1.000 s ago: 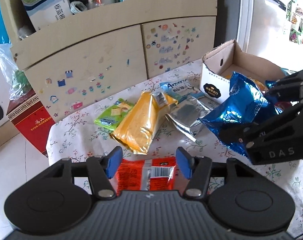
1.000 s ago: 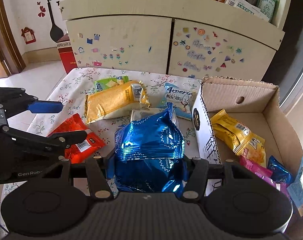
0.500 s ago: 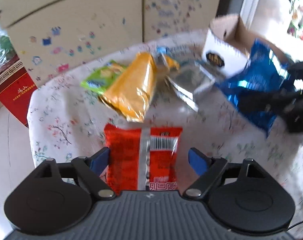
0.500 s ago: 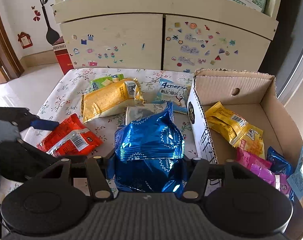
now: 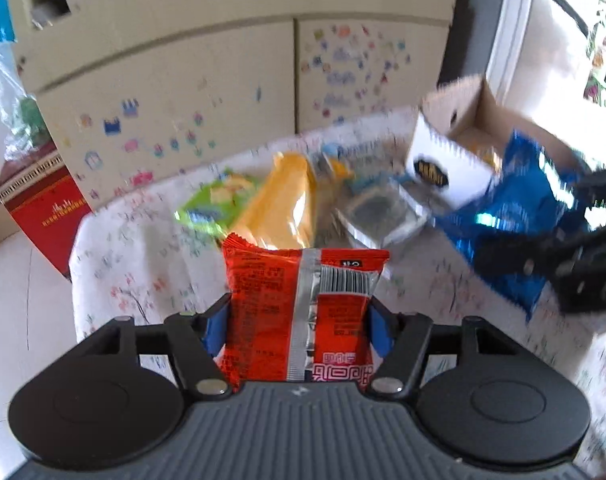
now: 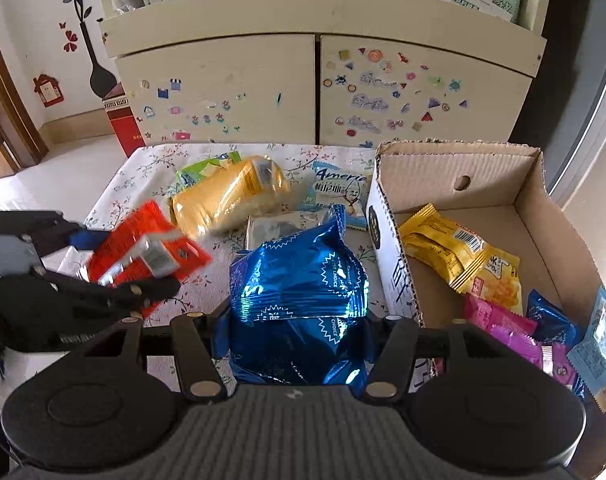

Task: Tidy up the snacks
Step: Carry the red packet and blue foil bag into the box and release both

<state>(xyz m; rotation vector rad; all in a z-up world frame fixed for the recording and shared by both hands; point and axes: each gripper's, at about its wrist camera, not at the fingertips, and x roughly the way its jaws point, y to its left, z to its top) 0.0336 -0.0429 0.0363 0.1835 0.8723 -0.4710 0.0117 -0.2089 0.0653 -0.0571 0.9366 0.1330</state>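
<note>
Table [image 6: 115, 184]: flowered cloth, loose snacks spread over its middle.
Cardboard box [image 6: 455, 168]: at the table's right edge, open-topped, several packets inside.
Left gripper [image 5: 299, 322]: jaws have just been closing; blue pads press both sides of the red packet [image 5: 299, 300], lifted clear of the cloth near the left edge.
Right gripper [image 6: 293, 330]: clamped on the blue foil bag [image 6: 299, 280], just beside the box's near wall.
Yellow packet [image 6: 227, 196]: lying toward the far edge, over a green packet [image 6: 207, 166].

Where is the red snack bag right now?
The red snack bag sits between the fingers of the left gripper, which has just been closing on it. In the right wrist view it is at the left, beside the yellow bag.
</note>
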